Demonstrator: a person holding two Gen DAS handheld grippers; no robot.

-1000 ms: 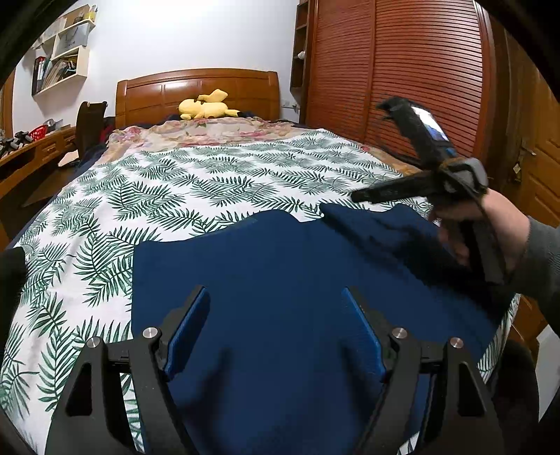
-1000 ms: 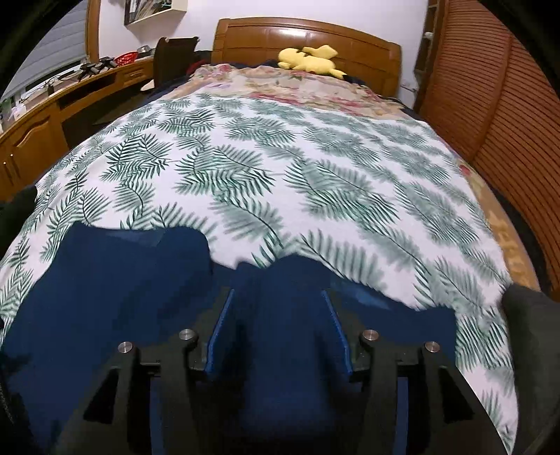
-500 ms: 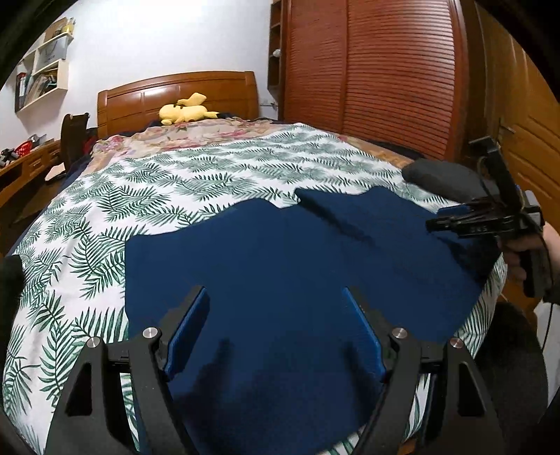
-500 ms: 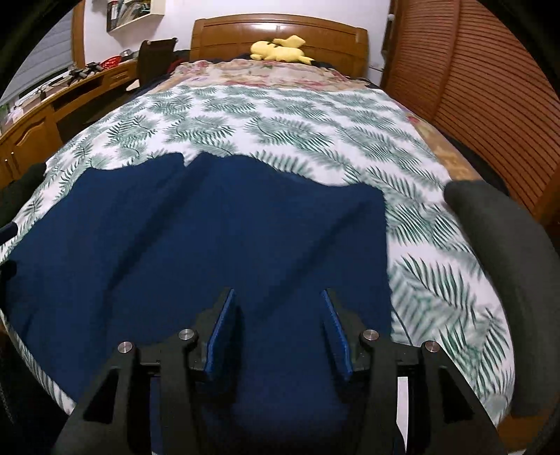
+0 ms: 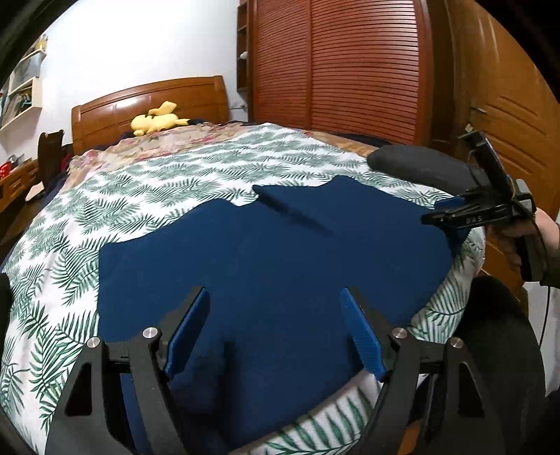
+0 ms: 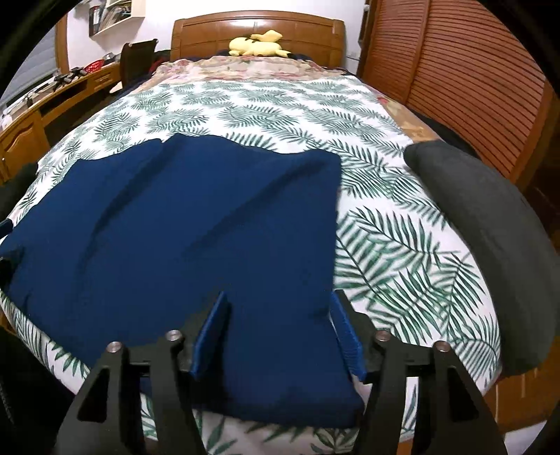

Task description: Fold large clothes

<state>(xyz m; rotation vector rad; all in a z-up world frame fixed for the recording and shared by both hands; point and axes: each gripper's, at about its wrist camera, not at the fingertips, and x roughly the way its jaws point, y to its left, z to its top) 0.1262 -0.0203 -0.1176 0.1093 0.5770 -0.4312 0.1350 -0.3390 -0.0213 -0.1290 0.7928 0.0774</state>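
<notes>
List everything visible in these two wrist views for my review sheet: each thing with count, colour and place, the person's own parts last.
Garment: one, navy blue, spread flat at the near end of the bed.
Bedspread: one, white with green fern print, covering the bed.
Floral cover: one, pinkish, at the head end.
Plush toy: one, yellow, against the headboard.
Headboard: one, brown wood.
Grey cushion: one, dark grey, on the bed's right edge.
Wardrobe doors: red-brown, slatted, right of the bed.
Desk: one, wooden, left of the bed.
Left gripper: open, over the garment.
Right gripper: jaws opening, garment corner between them.
Hand: one, gripping the right gripper's handle.
</notes>
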